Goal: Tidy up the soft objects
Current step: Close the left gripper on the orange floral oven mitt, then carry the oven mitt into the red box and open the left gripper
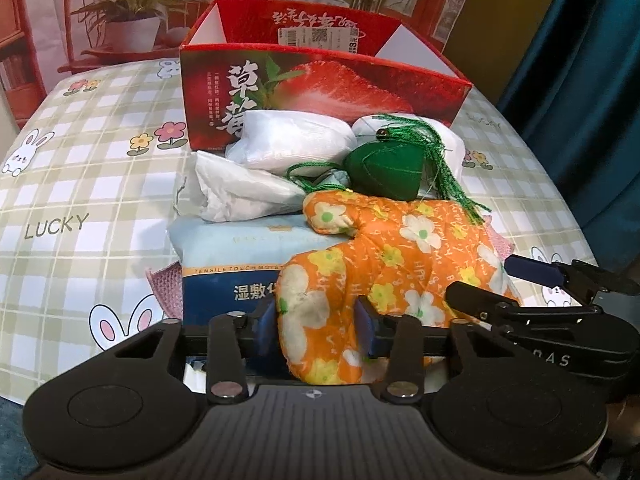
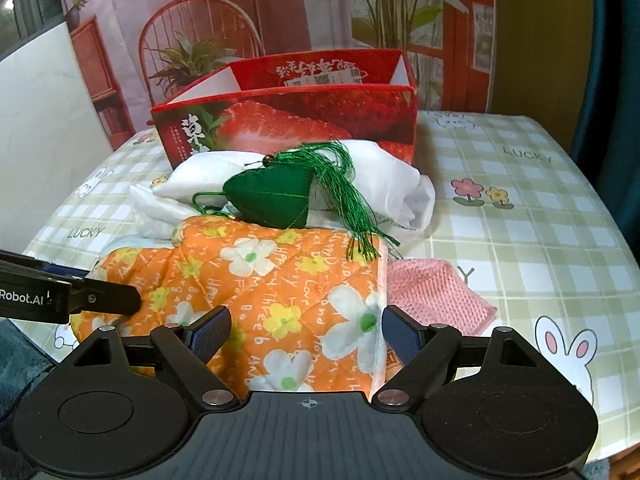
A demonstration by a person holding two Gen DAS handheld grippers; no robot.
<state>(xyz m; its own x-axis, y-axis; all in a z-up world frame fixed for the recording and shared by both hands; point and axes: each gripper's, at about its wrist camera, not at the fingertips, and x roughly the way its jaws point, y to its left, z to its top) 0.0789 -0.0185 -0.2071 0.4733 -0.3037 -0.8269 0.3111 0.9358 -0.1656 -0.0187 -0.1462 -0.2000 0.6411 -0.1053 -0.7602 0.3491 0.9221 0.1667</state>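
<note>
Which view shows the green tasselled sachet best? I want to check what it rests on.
The right wrist view: the green sachet shows whole, tassel draped over the orange floral mitt, white bundles behind. The left wrist view shows it smaller, farther back, lying on the mitt's far end.

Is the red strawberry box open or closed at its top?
Open: the red strawberry box has no lid over it, and its inner walls show from above. Its contents cannot be seen.

We see a checked tablecloth with rabbits and flowers, a printed backdrop of chair and plants, a teal curtain.
</note>
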